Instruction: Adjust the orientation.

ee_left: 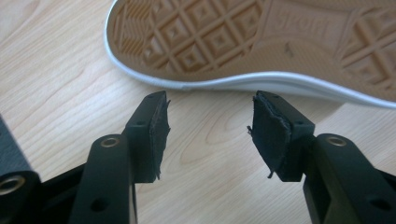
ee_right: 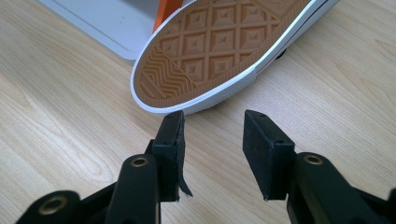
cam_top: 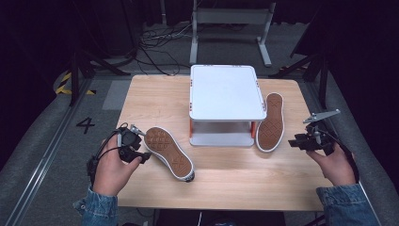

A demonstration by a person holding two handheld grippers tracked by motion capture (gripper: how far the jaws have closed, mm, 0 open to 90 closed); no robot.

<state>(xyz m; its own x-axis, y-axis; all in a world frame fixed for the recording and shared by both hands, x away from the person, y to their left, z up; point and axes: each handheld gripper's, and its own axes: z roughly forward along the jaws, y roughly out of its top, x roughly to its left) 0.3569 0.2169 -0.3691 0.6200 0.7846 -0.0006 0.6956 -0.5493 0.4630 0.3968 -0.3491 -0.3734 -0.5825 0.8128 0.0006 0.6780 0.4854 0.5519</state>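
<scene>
Both shoes lay sole-up, light with stiff rubber rims best pinched at the edge, as the left gripper [cam_top: 145, 151] and right gripper [cam_top: 295, 141] stood part-open and empty beside the left shoe [cam_top: 168, 153] and right shoe [cam_top: 271, 122].

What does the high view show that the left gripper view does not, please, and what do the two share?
High view alone: the white two-tier rack, a second shoe sole-up beside it, the right gripper, both hands and denim sleeves.
Left gripper view alone: the word SPORT moulded in the sole and the frayed pads on the fingers.
Both: the left gripper, open, just short of the near shoe, lying sole-up on the wooden table.
</scene>
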